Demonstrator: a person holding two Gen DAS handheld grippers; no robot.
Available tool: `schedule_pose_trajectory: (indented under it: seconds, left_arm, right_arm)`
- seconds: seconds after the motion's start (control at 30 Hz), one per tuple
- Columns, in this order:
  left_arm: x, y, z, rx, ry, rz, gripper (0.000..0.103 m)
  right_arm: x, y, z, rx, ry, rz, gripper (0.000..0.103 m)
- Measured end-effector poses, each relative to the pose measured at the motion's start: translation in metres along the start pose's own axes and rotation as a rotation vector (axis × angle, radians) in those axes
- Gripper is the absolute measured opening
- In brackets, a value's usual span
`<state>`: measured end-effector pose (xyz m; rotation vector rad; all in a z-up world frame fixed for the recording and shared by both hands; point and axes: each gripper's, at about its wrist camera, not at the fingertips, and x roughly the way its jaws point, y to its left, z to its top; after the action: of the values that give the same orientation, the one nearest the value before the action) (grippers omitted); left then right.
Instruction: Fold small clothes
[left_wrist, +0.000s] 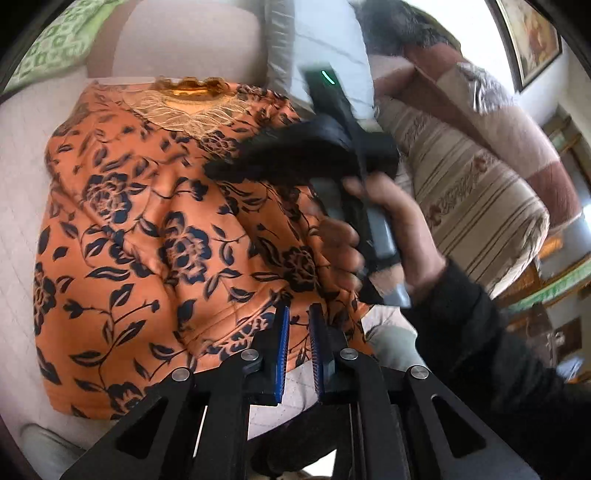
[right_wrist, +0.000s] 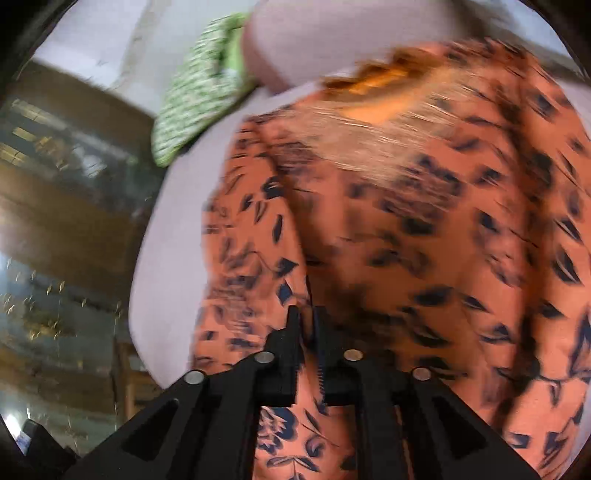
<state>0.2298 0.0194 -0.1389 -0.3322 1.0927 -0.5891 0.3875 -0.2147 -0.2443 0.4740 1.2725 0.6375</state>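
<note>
Orange floral top spread on a pale sofa, both grippers at its near edge.

The sofa (left_wrist: 22, 192) carries the orange floral top (left_wrist: 147, 221), laid flat with its lace neckline (left_wrist: 173, 110) farthest from the cameras; a green patterned cushion (left_wrist: 55, 40) sits at the far left and a striped cushion (left_wrist: 461, 192) to the right. In the left wrist view the person's right hand (left_wrist: 376, 236), in a dark sleeve, grips the handle of the right gripper over the top's right side. The left gripper (left_wrist: 298, 321) hovers at the hem, its blue pads (left_wrist: 282, 354) a narrow gap apart with nothing between them. The right gripper (right_wrist: 307, 325) is pinched onto a fold of the fabric, which runs between its fingers.
</note>
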Motion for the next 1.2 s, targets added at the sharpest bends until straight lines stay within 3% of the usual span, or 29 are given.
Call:
schedule_pose_trajectory:
  seconds: [0.03,0.1,0.13,0.23,0.33,0.43,0.47,0.5,0.53,0.6,0.73,0.8,0.87,0.9,0.97,1.03,1.1,1.2]
  left_arm:
    - [-0.009,0.013,0.006,-0.028,-0.025,-0.001,0.016]
    - [-0.033,0.029,-0.001,-0.098,-0.076,0.008,0.029]
    - [-0.045,0.041,-0.004,-0.147,-0.107,0.022,0.030]
    - [-0.071,0.076,-0.006,-0.234,-0.159,0.082,0.031]
    - [-0.083,0.082,-0.005,-0.274,-0.191,0.157,0.031]
    - [-0.092,0.084,-0.007,-0.312,-0.220,0.169,0.031]
    - [-0.092,0.084,-0.006,-0.318,-0.224,0.170,0.031]
    - [-0.090,0.086,-0.005,-0.323,-0.222,0.175,0.031]
    - [-0.088,0.085,-0.004,-0.327,-0.219,0.183,0.031]
    - [-0.081,0.089,0.001,-0.339,-0.218,0.187,0.031]
    - [-0.072,0.103,0.009,-0.360,-0.220,0.188,0.033]
    - [-0.066,0.113,0.012,-0.390,-0.213,0.191,0.033]
    - [-0.055,0.128,0.019,-0.435,-0.214,0.175,0.033]
    - [-0.050,0.137,0.024,-0.456,-0.214,0.164,0.033]
    - [-0.050,0.152,0.030,-0.494,-0.228,0.142,0.034]
    - [-0.049,0.175,0.042,-0.541,-0.259,0.132,0.038]
    - [-0.049,0.199,0.058,-0.592,-0.301,0.133,0.041]
    - [-0.043,0.228,0.081,-0.686,-0.325,0.122,0.041]
  right_arm:
    - [-0.008,-0.002,-0.007,-0.003,-0.017,0.033,0.025]
    - [-0.023,-0.001,-0.022,-0.016,-0.069,0.010,0.058]
    - [-0.031,-0.003,-0.032,-0.022,-0.092,-0.013,0.064]
    - [-0.043,-0.007,-0.066,0.006,-0.124,-0.024,0.066]
    - [-0.035,-0.009,-0.095,0.023,-0.095,-0.043,0.066]
    - [-0.012,-0.003,-0.113,-0.022,-0.031,-0.170,0.059]
    - [-0.009,-0.001,-0.115,-0.037,-0.021,-0.202,0.048]
    - [-0.005,0.002,-0.117,-0.059,-0.011,-0.263,0.019]
    - [-0.007,0.004,-0.117,-0.066,-0.007,-0.287,0.009]
    - [-0.028,0.013,-0.115,-0.048,-0.040,-0.262,0.007]
    - [-0.069,0.027,-0.115,-0.073,-0.118,-0.326,0.007]
    - [-0.059,0.013,-0.112,-0.063,-0.089,-0.370,0.012]
    - [-0.038,-0.010,-0.112,-0.039,0.007,-0.432,0.014]
    - [-0.040,-0.014,-0.111,-0.028,0.015,-0.407,0.014]
    - [-0.061,-0.006,-0.107,-0.018,-0.055,-0.320,0.016]
    - [-0.087,0.017,-0.093,-0.058,-0.132,-0.251,0.029]
    - [-0.099,0.038,-0.071,-0.108,-0.172,-0.206,0.059]
    - [-0.087,0.064,-0.018,-0.184,-0.169,-0.108,0.064]
